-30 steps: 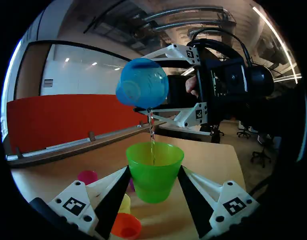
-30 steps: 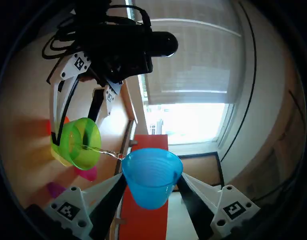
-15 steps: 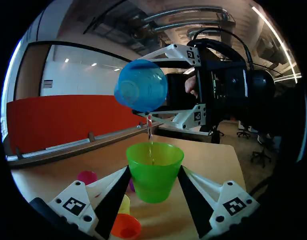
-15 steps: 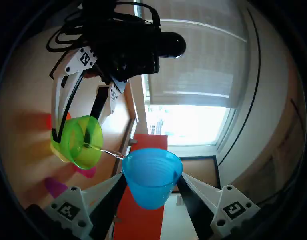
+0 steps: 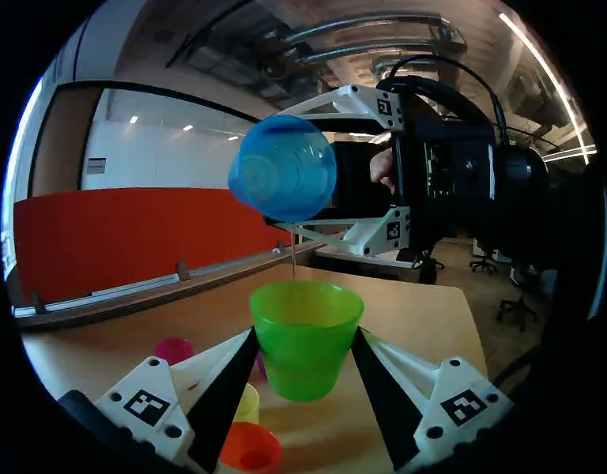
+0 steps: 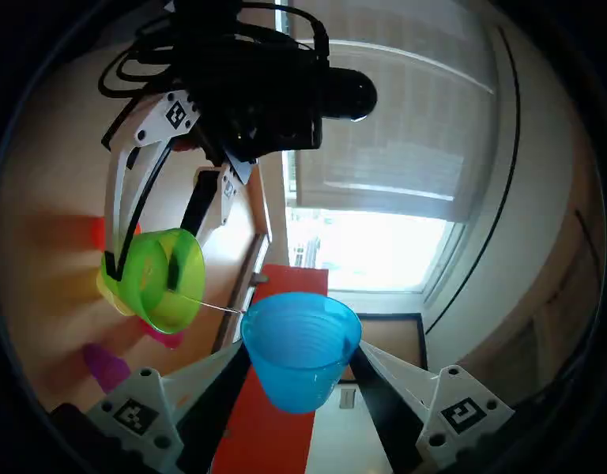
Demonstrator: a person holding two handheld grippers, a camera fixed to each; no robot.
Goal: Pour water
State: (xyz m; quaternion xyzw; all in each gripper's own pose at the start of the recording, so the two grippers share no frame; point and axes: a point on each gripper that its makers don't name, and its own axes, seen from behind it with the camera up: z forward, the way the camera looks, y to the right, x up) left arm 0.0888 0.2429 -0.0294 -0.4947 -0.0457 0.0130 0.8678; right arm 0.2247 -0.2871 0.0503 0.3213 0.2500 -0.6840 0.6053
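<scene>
Table: I see a wooden table (image 5: 414, 308) below both tools, with a red panel (image 5: 106, 237) standing behind its far edge.
Right gripper: my right gripper (image 6: 302, 359) has both fingers pressed on the sides of the blue cup (image 5: 282, 167). In the left gripper view it hangs high, above the other tool.
Left gripper: my left gripper (image 5: 305, 355) clamps the green cup (image 5: 306, 316) from both sides and holds it clear of the table.
Green cup: it stands upright, its open mouth right under the blue cup, the two apart.
Blue cup: it is tipped well over, its low rim over the green cup's mouth.
Small cups: a pink cup (image 5: 174, 348), a yellow cup (image 5: 246, 401) and an orange cup (image 5: 252, 450) stand on the table by my left finger. A purple cup (image 6: 104, 365) shows in the right gripper view.
Water: a thin thread of water (image 5: 292, 253) runs from the blue cup's rim down into the green cup.
</scene>
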